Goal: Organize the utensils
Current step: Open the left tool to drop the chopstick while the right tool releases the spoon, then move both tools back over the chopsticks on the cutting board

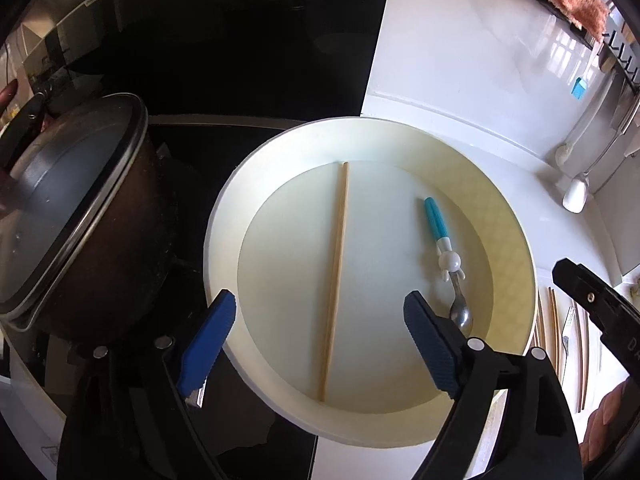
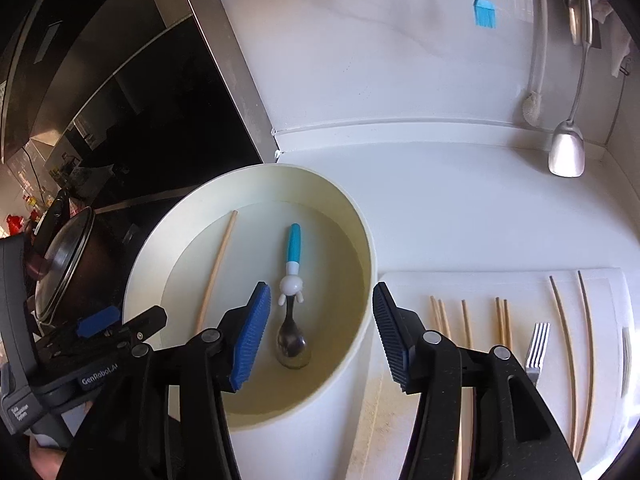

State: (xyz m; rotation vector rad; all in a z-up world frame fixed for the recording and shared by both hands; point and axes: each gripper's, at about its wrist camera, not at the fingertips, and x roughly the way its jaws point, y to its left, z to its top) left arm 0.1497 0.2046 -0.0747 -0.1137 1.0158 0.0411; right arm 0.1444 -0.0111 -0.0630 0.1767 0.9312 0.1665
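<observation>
A cream round basin holds one wooden chopstick and a small spoon with a blue handle and white figure. My left gripper is open and empty above the basin's near side, the chopstick between its fingers. My right gripper is open and empty over the basin's right rim, with the spoon just left of centre. On a white board lie several chopsticks, a fork and two long chopsticks.
A dark pot with a glass lid stands left of the basin on the black cooktop. A ladle, a white brush and a blue silicone brush hang on the white wall behind.
</observation>
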